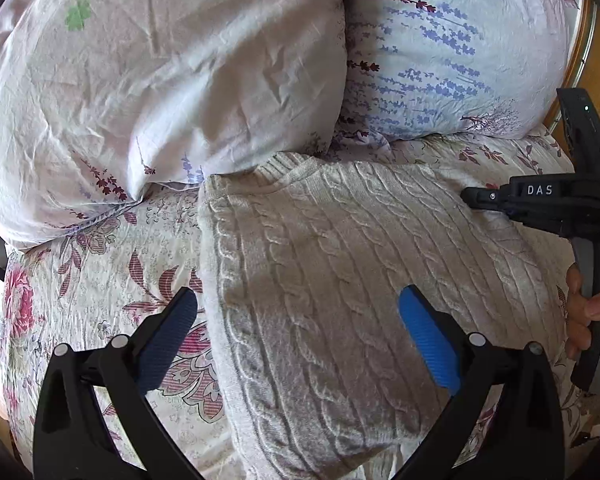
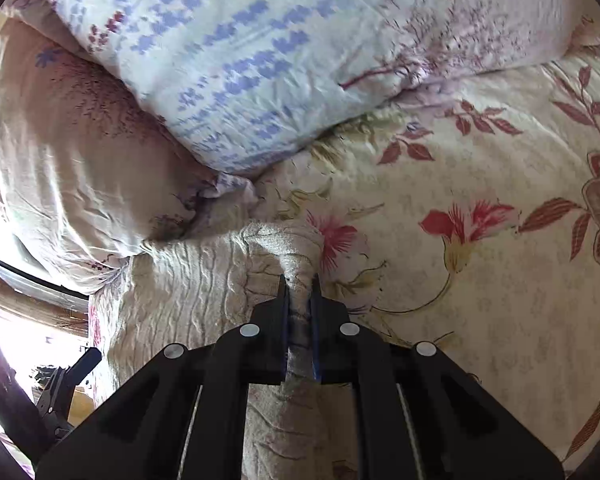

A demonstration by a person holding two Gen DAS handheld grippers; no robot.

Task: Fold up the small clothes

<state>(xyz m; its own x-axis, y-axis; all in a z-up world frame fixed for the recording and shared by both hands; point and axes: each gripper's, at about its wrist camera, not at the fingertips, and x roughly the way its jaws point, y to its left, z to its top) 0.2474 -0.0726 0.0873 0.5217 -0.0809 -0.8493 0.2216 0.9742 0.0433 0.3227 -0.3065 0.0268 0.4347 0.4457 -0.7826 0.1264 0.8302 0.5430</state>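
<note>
One floral bed (image 1: pixel 112 264), two pillows: pale one (image 1: pixel 160 80) far left, lavender-print one (image 1: pixel 440 48) far right; one cream cable-knit sweater (image 1: pixel 340 280) folded near them; left gripper (image 1: pixel 296 320) spread wide, released, seen only in left view; right gripper (image 2: pixel 299 292) clenched, grasping sweater edge, clear only in right view.

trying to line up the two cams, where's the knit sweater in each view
Left wrist: the cable-knit sweater fills centre to lower right, under the open left gripper.
Right wrist: it lies lower left of centre, one edge pinched in the right gripper.
Shared landmark: the lavender-print pillow above the sweater in both.
</note>
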